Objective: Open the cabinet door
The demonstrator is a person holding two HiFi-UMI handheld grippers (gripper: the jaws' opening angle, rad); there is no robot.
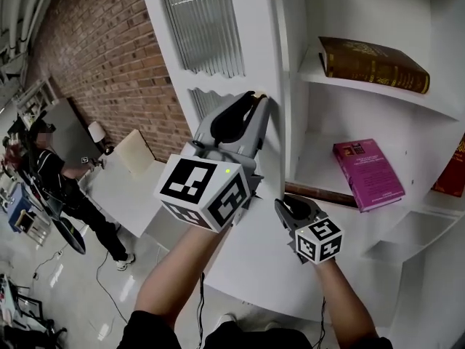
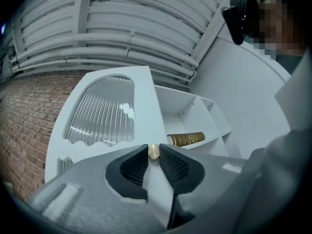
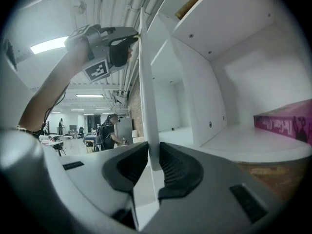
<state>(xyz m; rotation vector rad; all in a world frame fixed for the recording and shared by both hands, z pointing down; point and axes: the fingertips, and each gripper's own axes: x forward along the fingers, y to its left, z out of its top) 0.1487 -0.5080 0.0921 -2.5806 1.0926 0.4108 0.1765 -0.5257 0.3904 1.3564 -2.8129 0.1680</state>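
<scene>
- The cabinet door (image 1: pixel 258 49) is swung out from the white cabinet (image 1: pixel 363 6), so its free edge points back at the person. You can see straight in to the shelves.
- The left gripper (image 1: pixel 256 100) is up high on that free edge. Its jaws are nearly together and pinching the edge, with the little brass knob (image 2: pixel 153 151) sitting right at the tips.
- The right gripper (image 1: pixel 283 203) is lower down on the same edge, well below the left one. Its jaws are clamped on the thin edge of the door, with a pad on each face.
- The door has a ribbed glass panel (image 1: pixel 203 20) with a wavy bottom, up above the left gripper.
- Inside, a brown book (image 1: pixel 370 64) with gold print lies flat on the upper shelf. A pink book (image 1: pixel 367 173) lies flat on the shelf (image 1: pixel 312 169) below it, off to the right of the right gripper.
- There's a brick wall (image 1: pixel 109 49) to the left of the cabinet. A person (image 1: pixel 51 166) in dark clothes stands well back on the floor by some tables.
</scene>
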